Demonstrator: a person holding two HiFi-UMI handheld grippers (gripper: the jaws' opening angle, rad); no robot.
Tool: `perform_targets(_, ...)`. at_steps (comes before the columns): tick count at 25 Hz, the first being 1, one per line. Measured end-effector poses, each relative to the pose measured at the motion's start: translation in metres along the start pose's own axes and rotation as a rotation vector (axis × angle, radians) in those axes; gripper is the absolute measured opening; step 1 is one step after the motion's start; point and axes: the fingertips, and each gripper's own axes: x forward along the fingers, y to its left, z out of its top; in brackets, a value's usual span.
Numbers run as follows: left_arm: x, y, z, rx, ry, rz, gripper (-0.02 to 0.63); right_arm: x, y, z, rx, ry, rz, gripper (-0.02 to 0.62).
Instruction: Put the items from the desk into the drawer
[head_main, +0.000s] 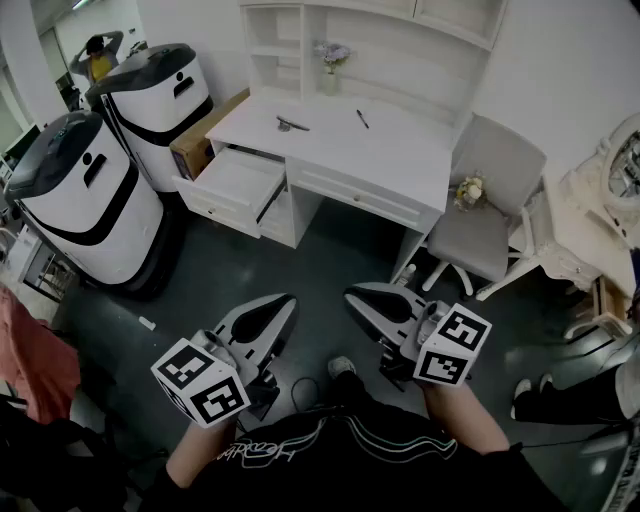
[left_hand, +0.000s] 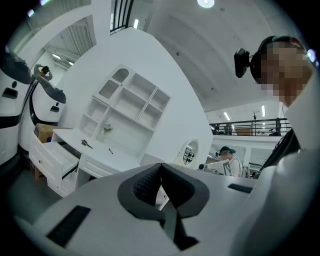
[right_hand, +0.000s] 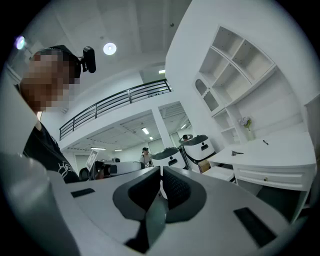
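A white desk (head_main: 400, 150) stands far ahead with its left drawer (head_main: 235, 185) pulled open. On the desk top lie a small dark metal item (head_main: 290, 124) and a dark pen (head_main: 362, 119). Both grippers are held low, near my body and well short of the desk. My left gripper (head_main: 286, 301) is shut with nothing in it, and my right gripper (head_main: 353, 295) is shut and empty too. The left gripper view shows the dark item (left_hand: 86, 144), the pen (left_hand: 110, 150) and the open drawer (left_hand: 50, 155) beyond the closed jaws. The right gripper view has the desk (right_hand: 280, 150) at its right.
A grey chair (head_main: 490, 210) with a small bouquet (head_main: 468, 190) stands right of the desk. Two white-and-black machines (head_main: 85, 200) and a cardboard box (head_main: 205, 135) stand to its left. A vase of flowers (head_main: 331, 60) sits in the hutch. Dark floor lies between me and the desk.
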Motion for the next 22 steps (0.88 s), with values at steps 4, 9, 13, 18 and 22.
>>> perform_targets(4,0.002,0.009,-0.006,0.002,0.01,0.023,0.02,0.001,-0.004,-0.004,-0.005,0.001,-0.008,0.049)
perform_targets(9,0.007,0.013,-0.008,-0.016,0.011,0.008,0.02,0.001,-0.013,-0.005,-0.014,0.004,-0.029,0.049)
perform_targets(13,0.011,0.021,-0.015,-0.032,0.032,0.018,0.02,-0.001,-0.023,-0.01,0.016,0.009,-0.052,0.049)
perform_targets(18,0.032,0.038,-0.017,-0.053,0.043,0.028,0.02,-0.006,-0.059,-0.011,0.06,-0.003,-0.119,0.051)
perform_targets(22,0.058,0.052,-0.013,-0.051,0.066,0.026,0.02,-0.005,-0.095,-0.004,0.088,-0.014,-0.146,0.05)
